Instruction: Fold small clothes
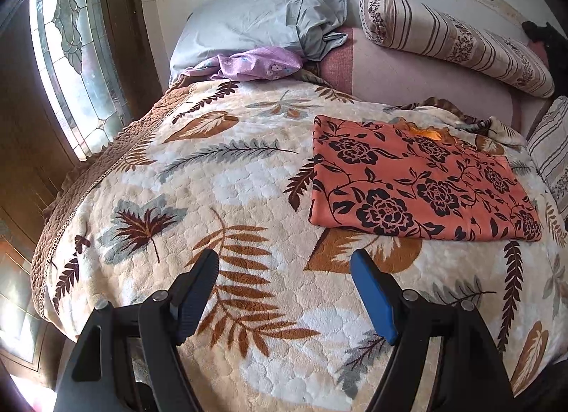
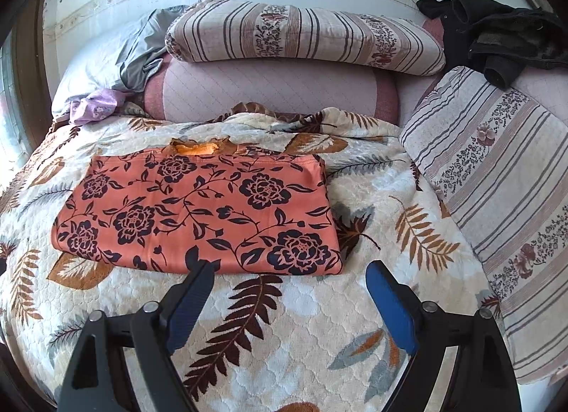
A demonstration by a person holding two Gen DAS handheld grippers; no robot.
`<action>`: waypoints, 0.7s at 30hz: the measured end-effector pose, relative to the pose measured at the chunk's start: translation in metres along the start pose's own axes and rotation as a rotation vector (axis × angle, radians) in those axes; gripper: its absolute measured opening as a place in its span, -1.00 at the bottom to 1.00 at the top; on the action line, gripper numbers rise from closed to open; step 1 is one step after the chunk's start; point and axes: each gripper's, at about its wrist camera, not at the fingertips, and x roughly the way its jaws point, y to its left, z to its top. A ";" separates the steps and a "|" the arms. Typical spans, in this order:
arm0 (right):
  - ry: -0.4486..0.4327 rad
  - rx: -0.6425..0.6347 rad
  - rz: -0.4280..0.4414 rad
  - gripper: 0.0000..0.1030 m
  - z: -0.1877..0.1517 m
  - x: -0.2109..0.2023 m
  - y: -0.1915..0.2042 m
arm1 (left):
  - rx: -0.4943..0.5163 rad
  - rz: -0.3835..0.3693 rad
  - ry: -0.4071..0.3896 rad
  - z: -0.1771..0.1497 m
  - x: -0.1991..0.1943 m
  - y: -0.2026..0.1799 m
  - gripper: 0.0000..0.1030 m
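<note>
Floral garment (image 2: 198, 206), orange-pink with a dark flower print, lies on the leaf-patterned blanket (image 2: 301, 305) as a flat, roughly rectangular packet; its near and side edges are straight and doubled, and a scrap of brighter orange fabric shows at the far edge, apparently the neckline or an inner layer. Folding appears well advanced, perhaps complete: no sleeve or loose flap is visible outside the rectangle; whether a further halving is intended cannot be told. Left gripper (image 1: 285, 266) hovers over bare blanket, near the garment's closest corner but apart from it, fingers spread wide with nothing between them; right gripper (image 2: 291, 279) is likewise released and empty, its left finger (image 2: 193, 291) overlapping the packet's near edge in the right wrist view, though contact cannot be confirmed. Remaining work, as a judgement: a final fold or smoothing, or setting the packet aside and fetching another piece; a crumpled lilac cloth (image 1: 248, 64) by the grey pillow (image 1: 248, 28) and a dark garment (image 2: 497, 43) beyond the striped cushion (image 2: 305, 32) lie unfolded, though whether they belong to the task is uncertain.
</note>
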 end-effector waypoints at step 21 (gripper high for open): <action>0.031 -0.040 0.022 0.73 -0.011 0.005 0.023 | -0.029 -0.017 0.021 -0.005 -0.002 0.006 0.50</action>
